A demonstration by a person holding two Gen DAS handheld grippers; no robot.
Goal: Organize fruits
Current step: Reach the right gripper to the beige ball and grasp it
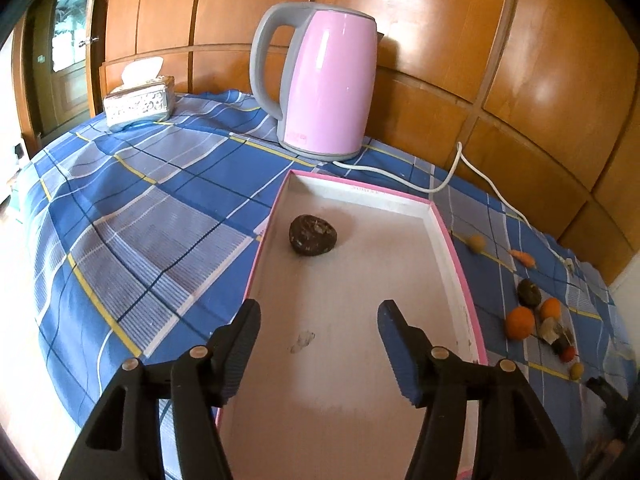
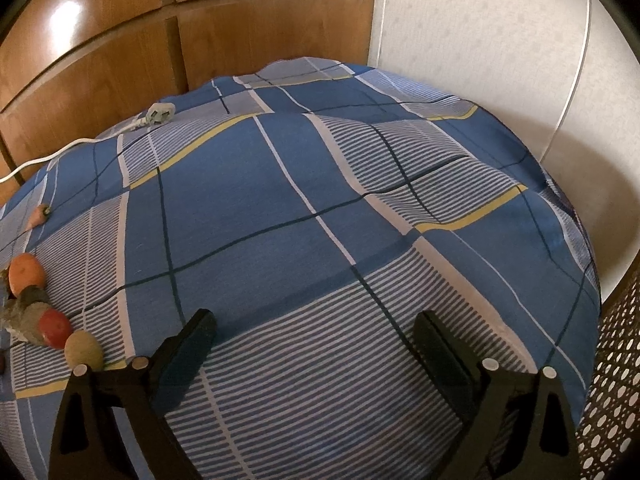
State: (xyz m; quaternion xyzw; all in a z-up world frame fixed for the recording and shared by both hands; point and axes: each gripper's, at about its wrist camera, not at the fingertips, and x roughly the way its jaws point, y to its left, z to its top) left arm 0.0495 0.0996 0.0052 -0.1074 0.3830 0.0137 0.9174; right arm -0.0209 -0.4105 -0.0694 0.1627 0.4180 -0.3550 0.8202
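Observation:
A shallow white tray with a pink rim [image 1: 460, 248] lies on the blue checked cloth. One dark brown fruit [image 1: 313, 235] rests in its far half. My left gripper [image 1: 318, 320] hovers over the tray's near half, open, with nothing between its fingers. Right of the tray sit several loose fruits: a large orange [image 1: 519, 322], a smaller orange [image 1: 550, 307], a dark one [image 1: 529, 291], a yellowish one [image 1: 477, 242] and a small carrot-like piece [image 1: 524, 258]. My right gripper [image 2: 314, 334] stands open and empty over bare cloth, with an orange [image 2: 26, 274], a red fruit [image 2: 55, 328] and a pale green fruit [image 2: 83, 349] to its left.
A pink electric kettle [image 1: 328, 84] stands behind the tray, its white cord [image 1: 460, 168] trailing right to a plug [image 2: 160, 115]. A tissue box [image 1: 140, 98] sits at the back left. Wooden panels back the table; a white wall and a perforated chair back [image 2: 612, 392] lie to the right.

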